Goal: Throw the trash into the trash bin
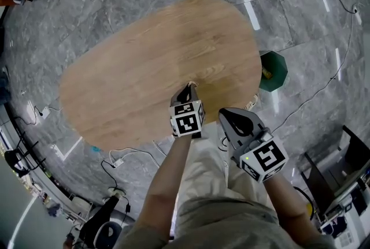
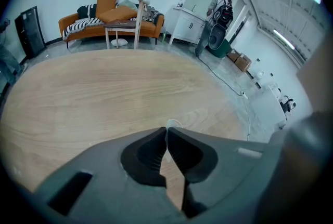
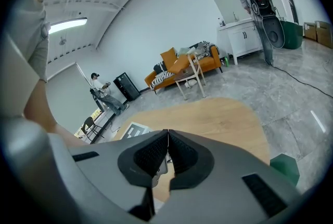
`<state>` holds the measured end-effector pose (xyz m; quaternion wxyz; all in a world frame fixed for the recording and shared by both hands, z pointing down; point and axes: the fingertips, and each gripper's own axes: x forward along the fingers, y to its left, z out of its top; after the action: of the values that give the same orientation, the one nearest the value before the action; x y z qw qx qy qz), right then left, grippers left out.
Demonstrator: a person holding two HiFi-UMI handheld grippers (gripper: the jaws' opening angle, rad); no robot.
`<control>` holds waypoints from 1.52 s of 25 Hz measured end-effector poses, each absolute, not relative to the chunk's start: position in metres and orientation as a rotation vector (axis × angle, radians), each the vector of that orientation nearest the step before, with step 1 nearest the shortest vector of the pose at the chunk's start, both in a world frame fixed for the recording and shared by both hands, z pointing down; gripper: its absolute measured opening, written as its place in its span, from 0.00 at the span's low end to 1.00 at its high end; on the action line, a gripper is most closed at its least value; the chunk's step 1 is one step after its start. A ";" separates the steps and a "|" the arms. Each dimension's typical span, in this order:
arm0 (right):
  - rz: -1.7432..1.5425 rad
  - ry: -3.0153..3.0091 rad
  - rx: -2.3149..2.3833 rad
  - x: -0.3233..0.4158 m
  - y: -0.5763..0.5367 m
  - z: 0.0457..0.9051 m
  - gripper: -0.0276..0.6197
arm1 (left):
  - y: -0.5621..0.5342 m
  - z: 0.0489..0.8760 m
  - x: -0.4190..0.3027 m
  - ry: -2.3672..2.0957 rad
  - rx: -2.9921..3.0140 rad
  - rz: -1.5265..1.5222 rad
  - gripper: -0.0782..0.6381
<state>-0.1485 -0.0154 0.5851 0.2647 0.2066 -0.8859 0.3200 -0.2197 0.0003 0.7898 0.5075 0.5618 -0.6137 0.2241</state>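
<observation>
The left gripper (image 1: 190,87) is at the near edge of the wooden table (image 1: 144,51), its 2 jaws squeezed tight on a small white bit of trash (image 2: 174,124). The right gripper (image 1: 224,113), just off that edge, is pressed closed and empty. The green trash bin (image 1: 273,70) sits on the floor beside the table's right end.
</observation>
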 end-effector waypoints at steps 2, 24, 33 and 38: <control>0.858 -2.401 0.562 -0.148 -0.016 0.580 0.06 | 0.001 0.784 -0.219 -1.477 1.364 0.542 0.13; 0.763 -2.499 0.608 -0.145 -0.017 0.510 0.06 | -0.001 0.683 -0.210 -1.448 1.481 0.514 0.13; 0.706 -2.513 0.671 -0.135 -0.018 0.478 0.06 | -0.004 0.633 -0.201 -1.414 1.555 0.495 0.13; 0.667 -2.512 0.708 -0.126 -0.021 0.462 0.06 | -0.011 0.608 -0.192 -1.389 1.604 0.482 0.13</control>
<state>-0.1259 -0.0210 0.4621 0.2221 0.2561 -0.9093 0.2413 -0.1923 -0.0115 0.6078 0.4643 0.6529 -0.5654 0.1963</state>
